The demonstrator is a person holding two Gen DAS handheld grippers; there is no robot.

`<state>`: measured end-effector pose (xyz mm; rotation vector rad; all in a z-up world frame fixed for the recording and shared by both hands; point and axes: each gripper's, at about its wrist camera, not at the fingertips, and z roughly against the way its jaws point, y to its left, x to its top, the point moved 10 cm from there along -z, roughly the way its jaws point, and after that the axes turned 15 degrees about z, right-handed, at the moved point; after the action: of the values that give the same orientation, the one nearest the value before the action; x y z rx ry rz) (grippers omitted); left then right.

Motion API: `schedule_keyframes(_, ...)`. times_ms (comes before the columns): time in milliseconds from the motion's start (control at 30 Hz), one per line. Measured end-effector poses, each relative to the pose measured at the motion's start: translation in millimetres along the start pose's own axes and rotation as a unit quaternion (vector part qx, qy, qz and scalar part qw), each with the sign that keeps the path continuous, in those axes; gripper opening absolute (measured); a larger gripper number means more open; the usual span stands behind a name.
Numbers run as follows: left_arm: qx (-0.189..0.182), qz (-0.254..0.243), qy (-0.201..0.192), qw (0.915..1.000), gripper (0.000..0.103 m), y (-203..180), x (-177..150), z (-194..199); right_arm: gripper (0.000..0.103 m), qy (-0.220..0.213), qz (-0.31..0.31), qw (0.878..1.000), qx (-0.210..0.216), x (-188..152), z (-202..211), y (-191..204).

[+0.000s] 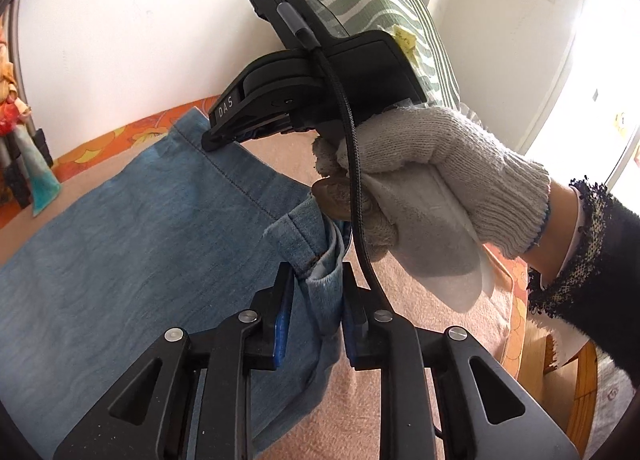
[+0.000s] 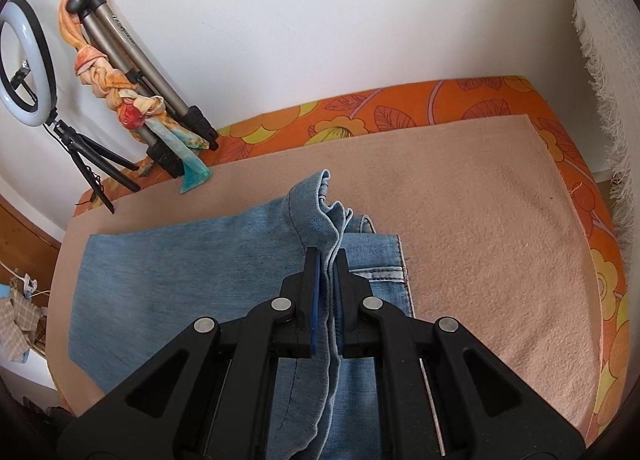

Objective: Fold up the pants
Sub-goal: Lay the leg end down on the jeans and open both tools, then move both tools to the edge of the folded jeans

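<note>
Light blue denim pants (image 2: 180,272) lie spread on a pinkish-beige blanket (image 2: 480,200) that covers a bed with an orange floral cover (image 2: 400,104).

Left tool (image 1: 316,280): fingers close together, pinching a bunched, folded-over hem or edge of the pants between the blue pads (image 1: 282,324). Fabric stands up between the fingers, lifted off the flat layer.

Right tool (image 2: 325,264): fingers nearly closed, gripping a thin stack of denim edges between the pads; the fabric rises ahead of the tips in a crumpled peak. In the left wrist view the right tool (image 1: 216,138) sits beyond, tips on the pants edge, held by a grey knit-gloved hand (image 1: 432,180) with a black braided cable (image 1: 356,164) running down in front of the glove.

Flat part of the pants stretches to the left in both views; a pale waistband or cuff strip shows just right of the right tool's tips.

Background: white wall, ring light on a small tripod (image 2: 28,64), larger tripod (image 2: 136,72) wrapped with a colourful scarf (image 2: 120,92), green-striped pillow (image 1: 372,8) against the wall.
</note>
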<state>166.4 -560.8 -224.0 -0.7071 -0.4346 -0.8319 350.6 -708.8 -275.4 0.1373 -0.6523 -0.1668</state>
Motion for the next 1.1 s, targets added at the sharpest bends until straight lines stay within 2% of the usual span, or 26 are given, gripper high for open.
schedule_keyframes(167, -0.001, 0.002, 0.005, 1.0000, 0.022, 4, -12, 10, 0.007, 0.021, 0.009, 0.999, -0.021, -8, -10, -6)
schedule_keyframes(300, 0.004, -0.001, -0.004, 1.0000, 0.023, 14, -11, 26, 0.015, 0.037, 0.008, 0.997, -0.062, -10, -8, -17)
schedule_keyframes(500, 0.016, 0.007, -0.025, 0.9995, 0.023, 27, -12, 64, 0.019, 0.009, -0.009, 0.998, -0.062, -7, 23, -20)
schedule_keyframes(600, 0.027, 0.015, -0.038, 0.9988, 0.023, 42, -12, 84, 0.020, -0.003, -0.008, 0.998, -0.059, -6, 40, -11)
schedule_keyframes(700, 0.045, 0.021, -0.055, 0.9973, 0.023, 58, -12, 107, 0.026, -0.021, -0.001, 0.998, -0.053, -3, 61, 4)
schedule_keyframes(767, 0.056, 0.028, -0.064, 0.9960, 0.030, 71, -16, 125, 0.033, -0.034, 0.002, 0.998, -0.047, 0, 74, 18)
schedule_keyframes(800, 0.063, 0.033, -0.070, 0.9950, 0.041, 78, -17, 134, 0.034, -0.040, 0.004, 0.998, -0.043, 1, 81, 25)
schedule_keyframes(833, 0.070, 0.039, -0.076, 0.9938, 0.045, 85, -18, 144, 0.036, -0.046, 0.007, 0.998, -0.039, 3, 87, 33)
schedule_keyframes(967, 0.101, 0.068, -0.102, 0.9874, 0.045, 120, -23, 184, 0.046, -0.064, 0.024, 0.997, -0.023, 7, 111, 70)
schedule_keyframes(1100, 0.134, 0.120, -0.115, 0.9770, 0.055, 166, -36, 217, 0.055, -0.081, 0.039, 0.996, -0.005, 13, 132, 109)
